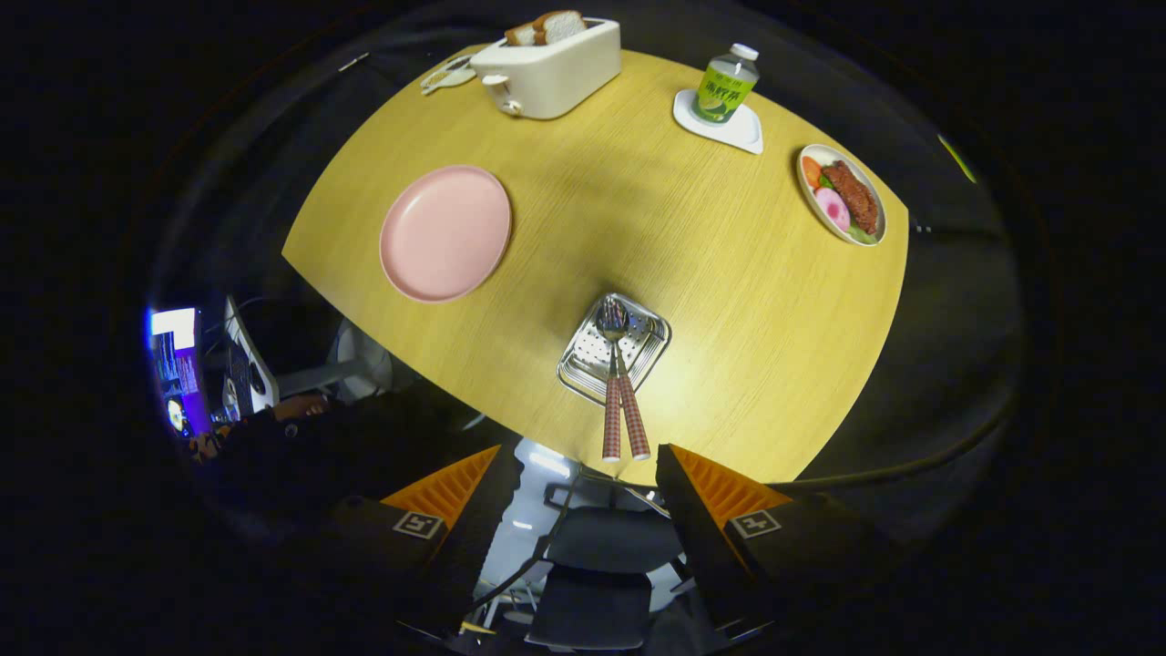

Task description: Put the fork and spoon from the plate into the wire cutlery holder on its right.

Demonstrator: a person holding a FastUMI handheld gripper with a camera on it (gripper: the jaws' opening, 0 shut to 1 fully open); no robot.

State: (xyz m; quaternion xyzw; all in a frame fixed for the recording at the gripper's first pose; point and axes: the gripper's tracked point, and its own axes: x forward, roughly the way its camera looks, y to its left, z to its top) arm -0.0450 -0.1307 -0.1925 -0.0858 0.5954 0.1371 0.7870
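The tool (588, 474) is held wide open above the near edge of the round wooden surface (729, 301), with nothing gripped and nothing touched by its fingers. Just ahead of the fingers, the fork (630, 401) and spoon (611, 364) are seen lying side by side in the perforated steel cutlery holder (583, 360), their checked handles projecting over its near rim toward the gap. A bare pink plate (445, 232) is set to the holder's left, well apart from it.

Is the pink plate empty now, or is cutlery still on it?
Empty: the pink plate shows bare. The fork and spoon lie in the wire holder, just ahead of the open gripper.
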